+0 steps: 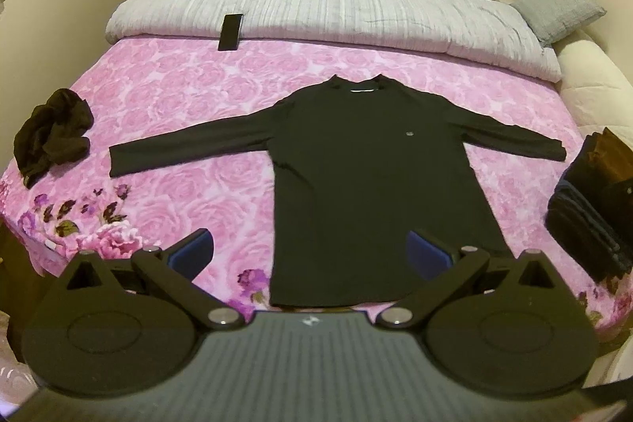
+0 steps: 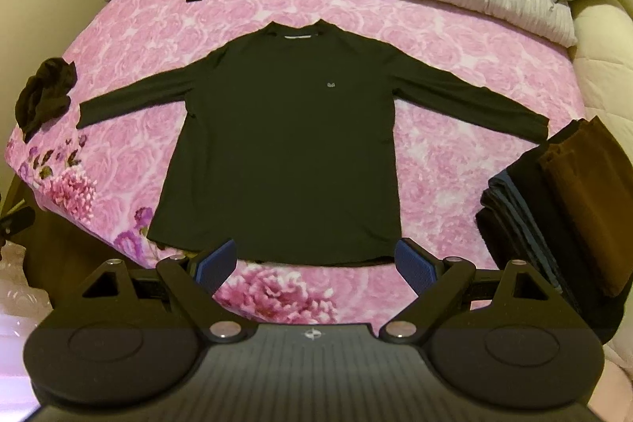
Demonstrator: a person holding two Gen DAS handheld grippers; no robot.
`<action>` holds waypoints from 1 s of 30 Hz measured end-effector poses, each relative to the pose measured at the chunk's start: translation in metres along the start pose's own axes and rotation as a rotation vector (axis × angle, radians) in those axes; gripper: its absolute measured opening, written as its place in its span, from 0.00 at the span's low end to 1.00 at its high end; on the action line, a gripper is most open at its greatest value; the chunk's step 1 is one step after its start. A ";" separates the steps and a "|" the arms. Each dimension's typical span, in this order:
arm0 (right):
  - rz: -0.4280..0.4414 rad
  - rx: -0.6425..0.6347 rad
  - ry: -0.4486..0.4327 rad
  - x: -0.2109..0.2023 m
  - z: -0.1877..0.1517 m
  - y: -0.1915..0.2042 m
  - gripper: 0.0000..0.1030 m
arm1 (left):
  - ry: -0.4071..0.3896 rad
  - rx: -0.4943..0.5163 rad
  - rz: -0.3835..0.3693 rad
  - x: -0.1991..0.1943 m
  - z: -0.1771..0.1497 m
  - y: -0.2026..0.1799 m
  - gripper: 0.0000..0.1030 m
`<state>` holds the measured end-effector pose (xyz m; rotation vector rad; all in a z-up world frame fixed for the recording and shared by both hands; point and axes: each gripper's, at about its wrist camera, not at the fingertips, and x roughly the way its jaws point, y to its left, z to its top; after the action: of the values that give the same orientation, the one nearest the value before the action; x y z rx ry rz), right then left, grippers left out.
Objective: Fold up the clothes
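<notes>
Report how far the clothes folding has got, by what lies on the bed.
Done: a stack of folded clothes sits at the bed's right edge. In hand: nothing is gripped; the black long-sleeve shirt lies spread flat, sleeves out, no fold made, with the left gripper and right gripper at its hem, jaws open. Left: folding this shirt, then the crumpled dark garment at the left edge.

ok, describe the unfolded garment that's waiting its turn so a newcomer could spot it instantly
Start at the bed with the pink rose-print sheet. Go to its left edge, past the cuff of the black long-sleeved shirt spread flat in the middle. There lies the crumpled dark brown garment, the only bunched-up heap: the shirt lies flat, and the clothes at the right edge form a folded stack.
</notes>
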<state>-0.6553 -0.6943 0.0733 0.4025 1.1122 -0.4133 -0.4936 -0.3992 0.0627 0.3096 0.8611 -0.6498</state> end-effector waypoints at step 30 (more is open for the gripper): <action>0.168 -0.467 -0.342 0.162 0.143 0.320 0.86 | -0.048 0.716 0.118 0.158 0.091 0.317 0.99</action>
<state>-0.3201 -0.5123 0.0129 0.0083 0.7999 -0.0617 -0.1601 -0.2649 -0.0055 0.9775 0.5323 -0.8370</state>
